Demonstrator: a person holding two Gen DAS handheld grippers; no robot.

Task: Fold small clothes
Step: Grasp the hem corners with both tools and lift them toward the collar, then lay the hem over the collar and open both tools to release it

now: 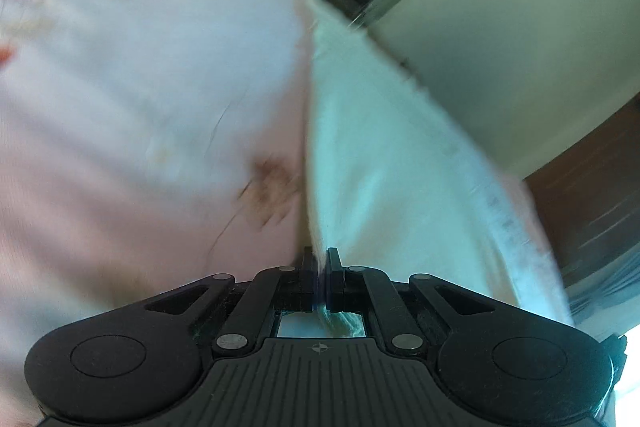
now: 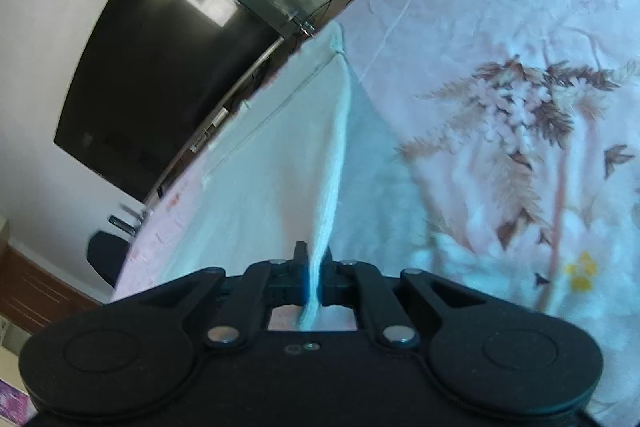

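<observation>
Black linkage of the left gripper (image 1: 319, 267) fills the near field; jaws clenched on a bunched edge of the pale blue garment (image 1: 392, 163). Right gripper (image 2: 314, 265) likewise, jaws pinching a narrow fold of the same cloth (image 2: 280, 163). Garment stretches forward from both grippers over the floral bedsheet (image 2: 520, 107). Wall-mounted TV (image 2: 160, 75) beyond the bed edge, with wooden furniture (image 1: 592, 187) nearby. Left view is heavily motion-blurred; sheet print unreadable there. Both grippers tilted.
</observation>
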